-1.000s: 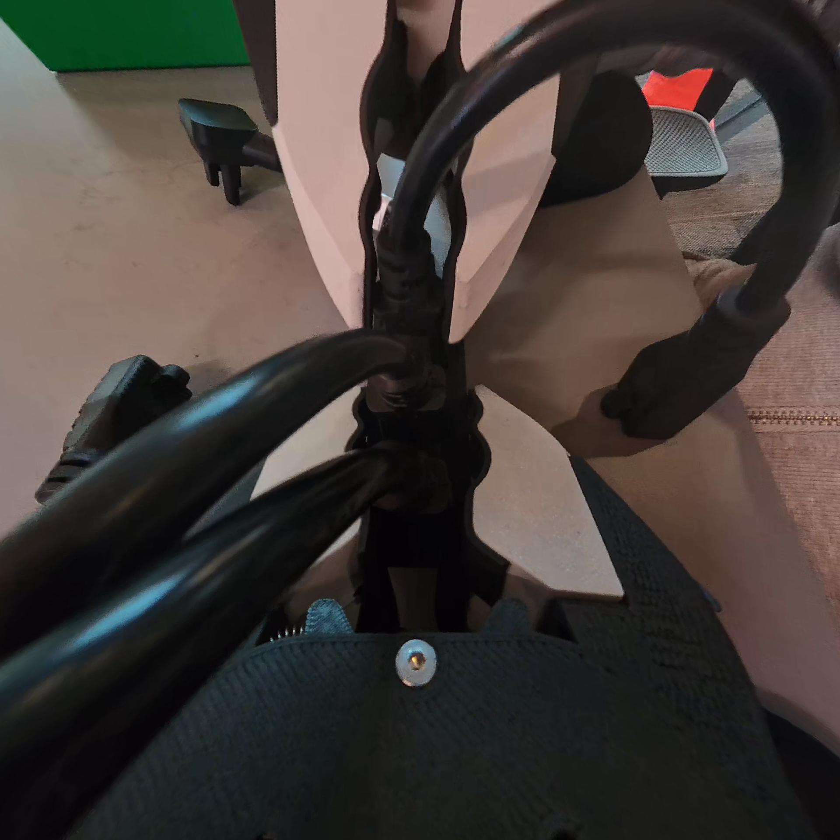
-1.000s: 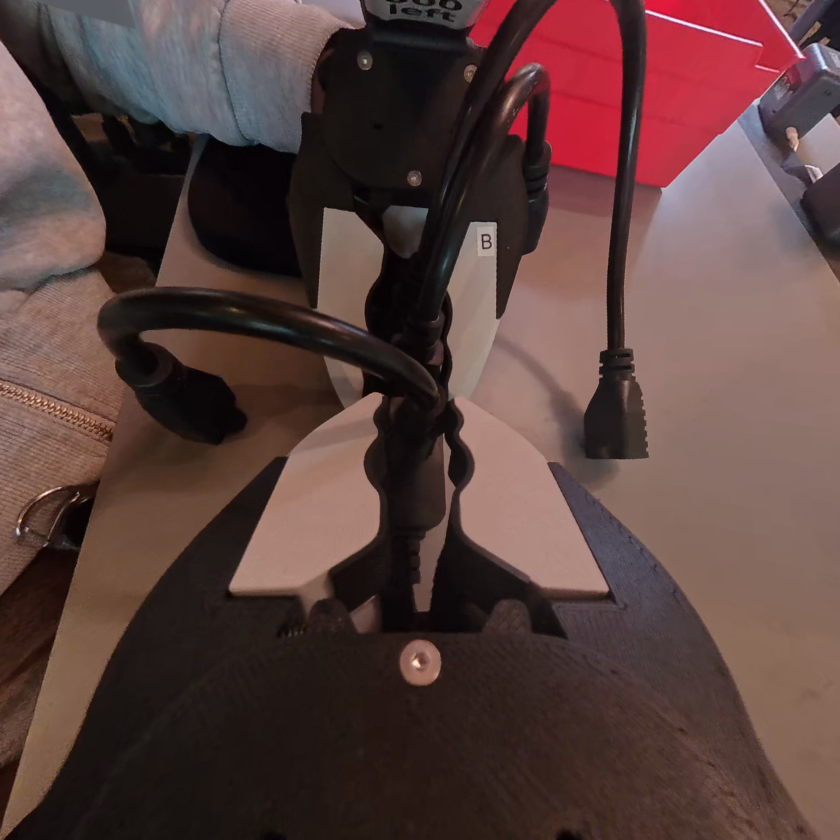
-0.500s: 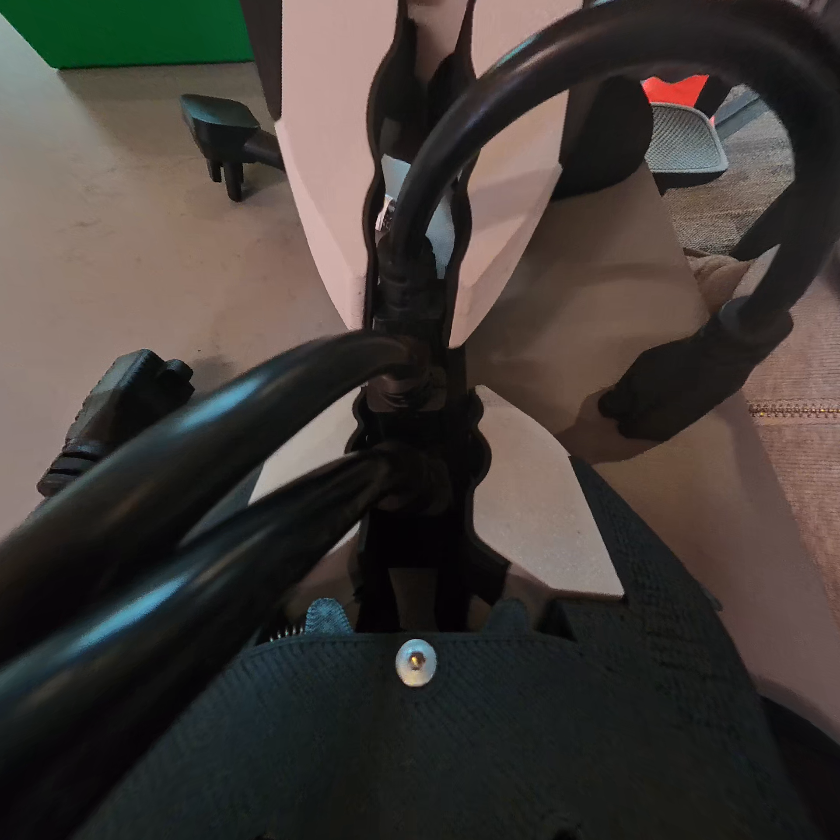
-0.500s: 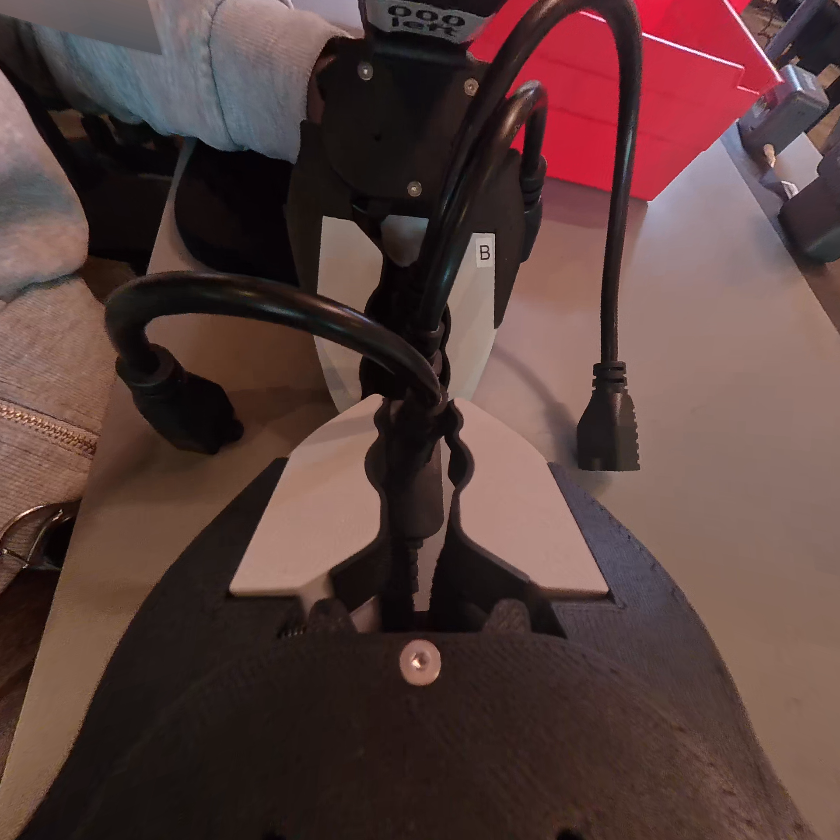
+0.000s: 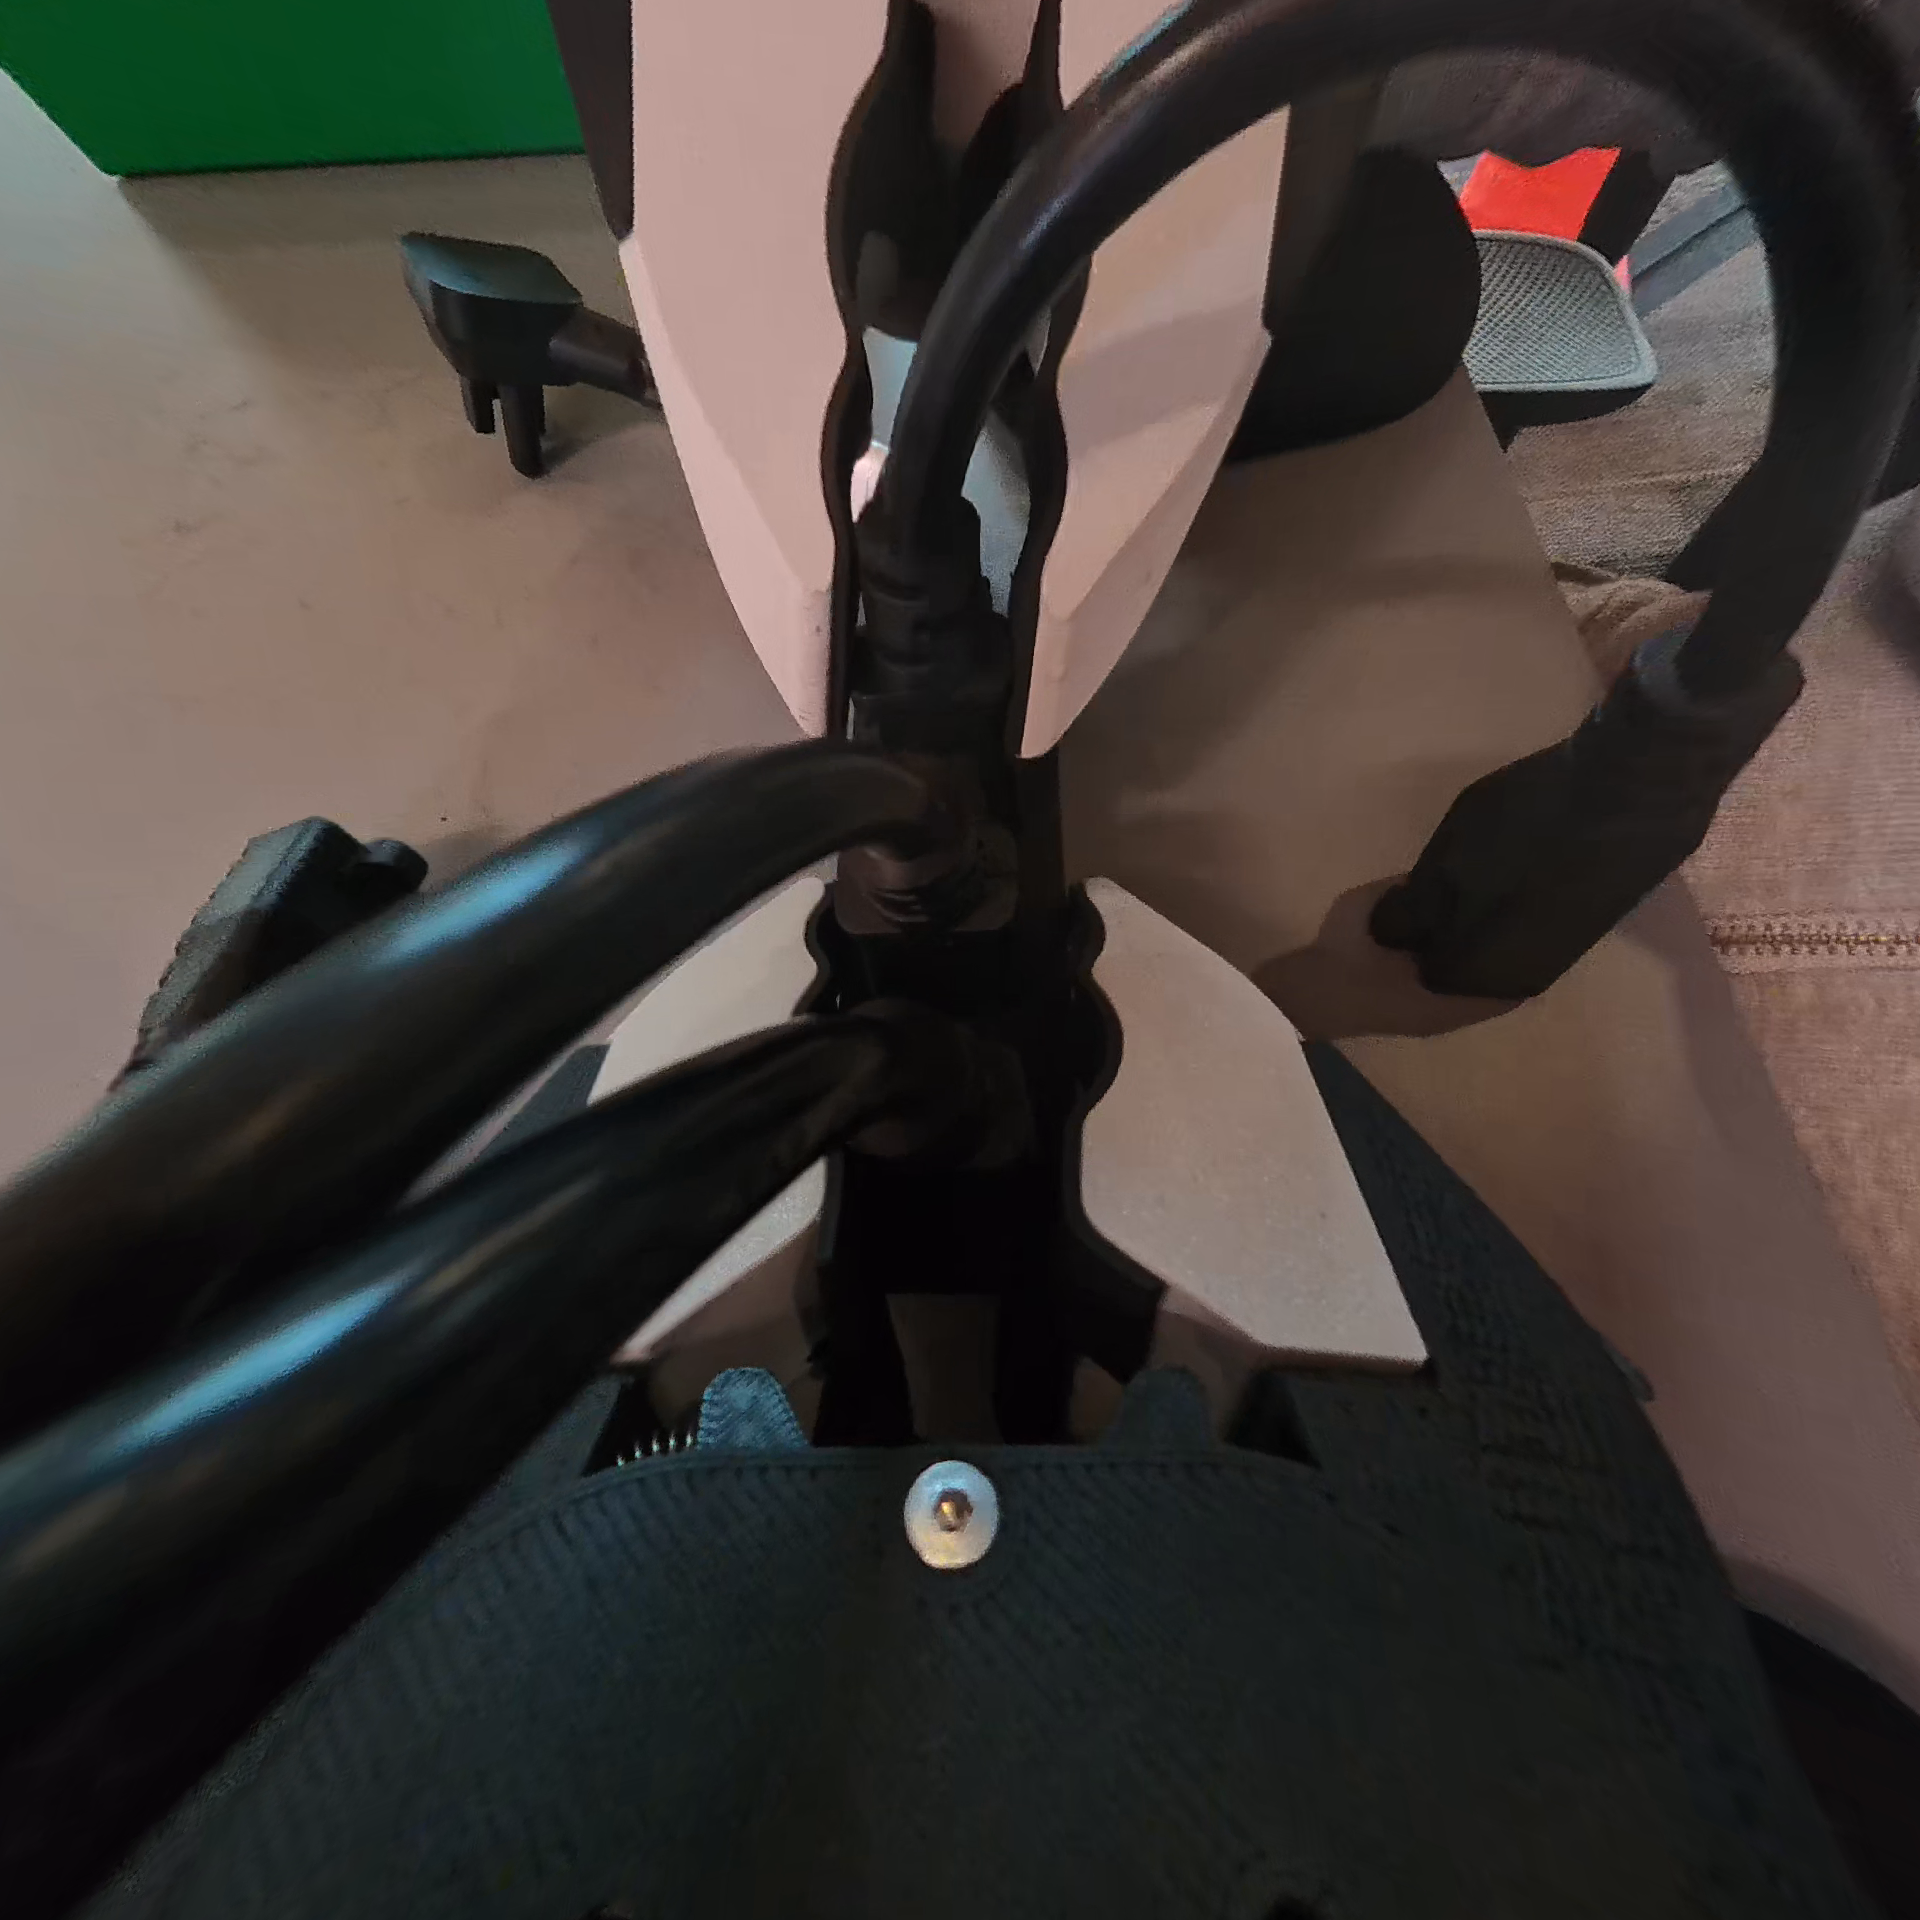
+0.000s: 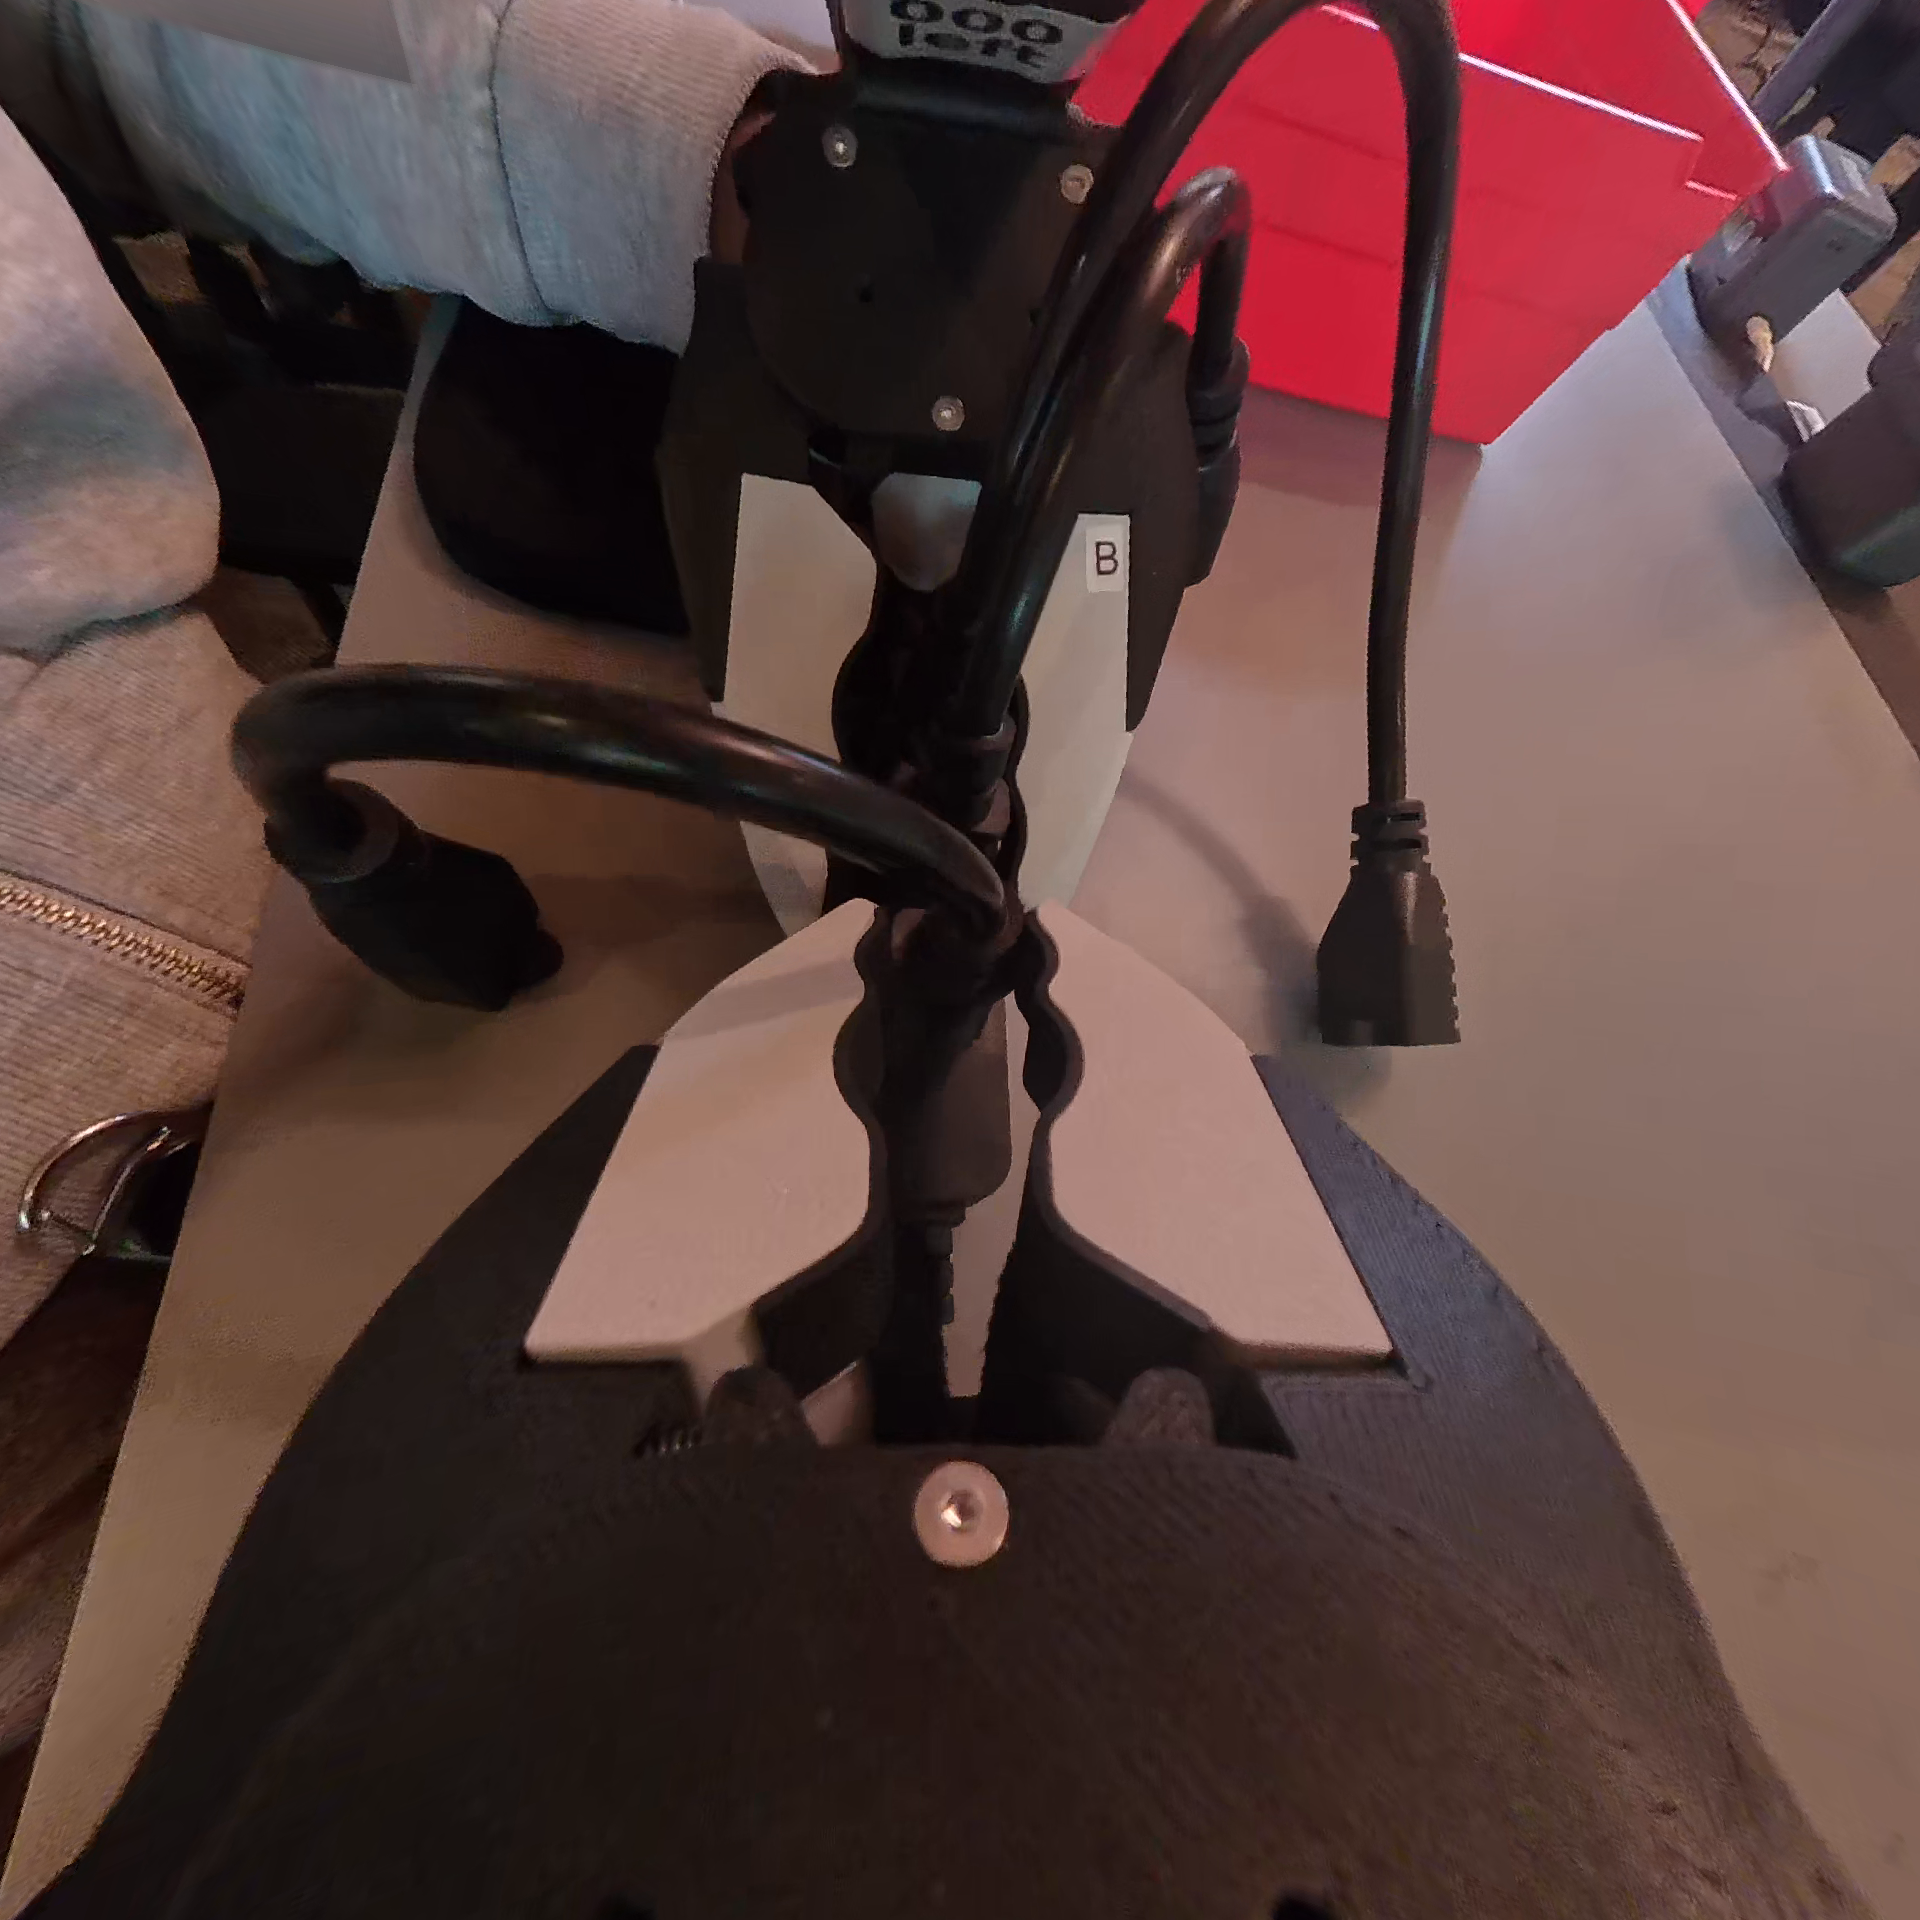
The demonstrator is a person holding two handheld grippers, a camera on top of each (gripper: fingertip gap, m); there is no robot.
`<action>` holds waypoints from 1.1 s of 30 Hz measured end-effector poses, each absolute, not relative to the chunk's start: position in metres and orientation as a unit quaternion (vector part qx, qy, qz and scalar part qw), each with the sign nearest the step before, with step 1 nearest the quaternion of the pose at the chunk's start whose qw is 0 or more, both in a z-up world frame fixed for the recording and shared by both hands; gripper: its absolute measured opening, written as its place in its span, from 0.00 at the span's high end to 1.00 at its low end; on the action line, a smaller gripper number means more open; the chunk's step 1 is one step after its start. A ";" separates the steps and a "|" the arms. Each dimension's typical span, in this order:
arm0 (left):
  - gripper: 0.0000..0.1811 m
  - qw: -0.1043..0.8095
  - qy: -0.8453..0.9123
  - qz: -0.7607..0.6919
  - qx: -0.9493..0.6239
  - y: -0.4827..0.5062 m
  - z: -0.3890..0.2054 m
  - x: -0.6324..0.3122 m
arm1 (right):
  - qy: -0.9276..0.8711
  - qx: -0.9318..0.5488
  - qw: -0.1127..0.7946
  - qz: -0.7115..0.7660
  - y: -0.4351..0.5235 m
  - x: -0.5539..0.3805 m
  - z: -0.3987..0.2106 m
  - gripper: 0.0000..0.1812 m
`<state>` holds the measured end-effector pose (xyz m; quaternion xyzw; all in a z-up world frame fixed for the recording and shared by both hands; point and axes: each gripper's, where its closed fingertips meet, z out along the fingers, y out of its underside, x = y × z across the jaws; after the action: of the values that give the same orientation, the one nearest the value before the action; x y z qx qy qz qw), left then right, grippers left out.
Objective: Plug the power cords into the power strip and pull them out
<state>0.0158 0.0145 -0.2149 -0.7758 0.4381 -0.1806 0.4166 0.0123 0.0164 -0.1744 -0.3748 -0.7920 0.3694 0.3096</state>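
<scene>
From the left wrist, the left claw (image 5: 940,935) is clamped shut on a black socket block (image 5: 935,1101). Two thick cords (image 5: 416,987) leave the block toward the left and crowd the foreground. Straight ahead, almost tip to tip with it, the right claw (image 5: 925,665) is pinched on a black plug (image 5: 925,644). Its cord (image 5: 1849,312) arcs up and over to the right, down to a loose connector (image 5: 1558,831) resting at the edge of the worktop (image 5: 260,623). A spare plug (image 5: 488,312) lies well apart at the far left. I cannot make out the seam between plug and block, so whether the pins are seated is unclear.

From the right wrist the line-up is the same. The right claw (image 6: 951,997) is closed on the plug's body (image 6: 951,1122), and the left claw (image 6: 925,810) sits directly opposite, below a grey sleeve (image 6: 520,156). A socket end (image 6: 1392,935) hangs down at the right and a red bin (image 6: 1455,260) stands behind. The plug's long axis runs straight from one claw to the other, so I'd judge any push or pull must follow that line. A sideways tilt would likely bind the pins.
</scene>
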 end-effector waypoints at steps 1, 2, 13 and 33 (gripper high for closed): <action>0.77 0.417 0.438 -0.180 -0.776 0.015 -0.215 0.016 | -0.791 -0.375 0.310 0.372 0.016 0.013 -0.175 0.87; 0.77 0.416 0.437 -0.183 -0.776 0.015 -0.215 0.016 | -0.790 -0.374 0.309 0.374 0.016 0.012 -0.175 0.87; 0.45 0.428 0.454 -0.107 -0.774 0.014 -0.221 -0.002 | -0.766 -0.365 0.284 0.446 0.015 0.007 -0.190 0.65; 0.57 0.796 0.194 -0.093 -0.565 -0.073 -0.070 -0.050 | -0.777 -0.392 0.283 0.403 0.029 0.022 -0.192 0.63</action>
<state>-0.0503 -0.0726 -0.0704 -0.5653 0.1944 -0.0927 0.7963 0.0217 0.0294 -0.1921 -0.3916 -0.7770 0.4032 0.2835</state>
